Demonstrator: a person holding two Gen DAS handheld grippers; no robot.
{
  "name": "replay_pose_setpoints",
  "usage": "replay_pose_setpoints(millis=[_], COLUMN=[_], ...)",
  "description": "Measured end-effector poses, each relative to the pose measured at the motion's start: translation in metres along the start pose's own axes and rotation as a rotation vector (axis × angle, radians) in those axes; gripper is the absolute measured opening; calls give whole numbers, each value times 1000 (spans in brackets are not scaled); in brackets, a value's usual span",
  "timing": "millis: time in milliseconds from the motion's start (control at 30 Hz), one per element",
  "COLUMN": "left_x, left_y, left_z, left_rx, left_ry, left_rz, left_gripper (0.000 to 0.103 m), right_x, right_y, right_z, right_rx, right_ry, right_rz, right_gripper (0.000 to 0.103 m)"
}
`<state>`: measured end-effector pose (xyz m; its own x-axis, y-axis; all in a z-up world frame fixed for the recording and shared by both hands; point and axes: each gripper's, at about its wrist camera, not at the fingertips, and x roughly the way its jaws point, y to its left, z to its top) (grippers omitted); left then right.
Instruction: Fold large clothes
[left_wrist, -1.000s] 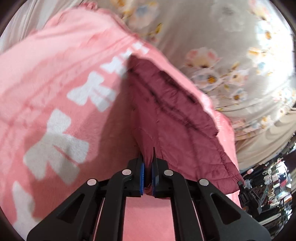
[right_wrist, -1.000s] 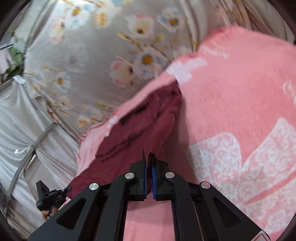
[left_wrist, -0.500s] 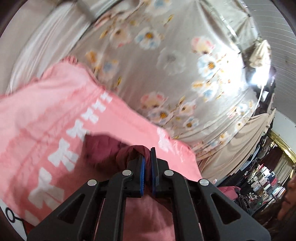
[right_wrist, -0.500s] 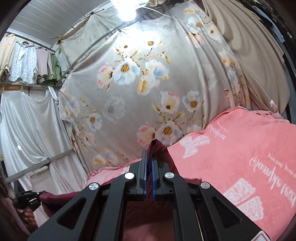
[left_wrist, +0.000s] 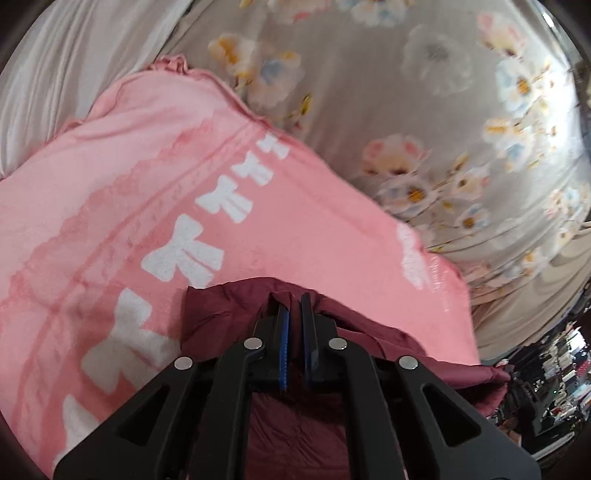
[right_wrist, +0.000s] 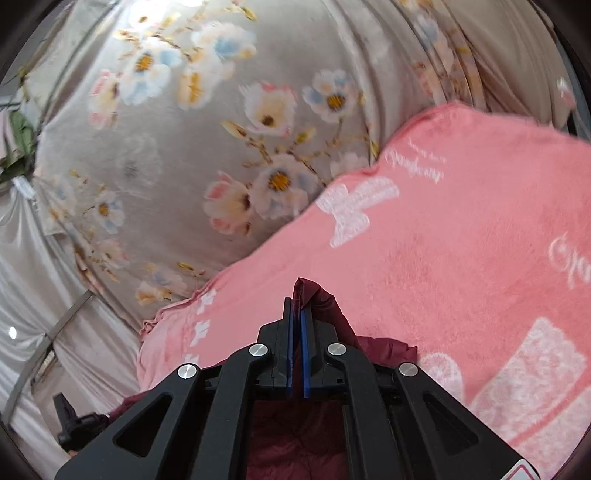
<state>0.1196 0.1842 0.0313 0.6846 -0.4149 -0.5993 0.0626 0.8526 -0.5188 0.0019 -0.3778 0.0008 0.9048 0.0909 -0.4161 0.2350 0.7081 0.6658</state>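
Left wrist view shows the maroon quilted garment (left_wrist: 373, 343) bunched under and around the left gripper (left_wrist: 295, 306), whose blue-padded jaws are pressed together on a fold of its fabric. The cloth spreads to either side of the fingers and trails off toward the lower right edge of the pink blanket (left_wrist: 110, 206) beneath it. That blanket, printed with white bows (left_wrist: 184, 254), covers the flat surface.

From the right wrist view, a peak of the same maroon quilted garment (right_wrist: 314, 295) sticks up between the closed jaws of the right gripper (right_wrist: 297, 306), clamped there, with more of it hanging below the fingers and lying on the pink blanket (right_wrist: 461, 258). Behind both views hangs a grey floral curtain (right_wrist: 221, 147). Low at the left, the other black gripper (right_wrist: 77, 424) shows beside pale drapes (right_wrist: 33, 295).
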Motion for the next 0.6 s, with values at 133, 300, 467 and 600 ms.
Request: replay_pose_setpoints(millis=[133,300,467,600], left_x=[38,64,93,116], left_y=[6,9,17,29], left_z=[1,5,9,3], left_rx=[31,45,42,29], left_ry=[28,52,94,129], left_rz=[83,118,143,162], left_gripper=[5,5,5,5], right_x=[34,65,97,115], right_y=[-7,-16,-29,-38], right_z=[-1,-2,-11,-20], right_rx=[7,25,24,19], right_ry=[24,59,113,148], right_rz=[-37,-80,-142,-186], right_gripper=[3,3,3,3])
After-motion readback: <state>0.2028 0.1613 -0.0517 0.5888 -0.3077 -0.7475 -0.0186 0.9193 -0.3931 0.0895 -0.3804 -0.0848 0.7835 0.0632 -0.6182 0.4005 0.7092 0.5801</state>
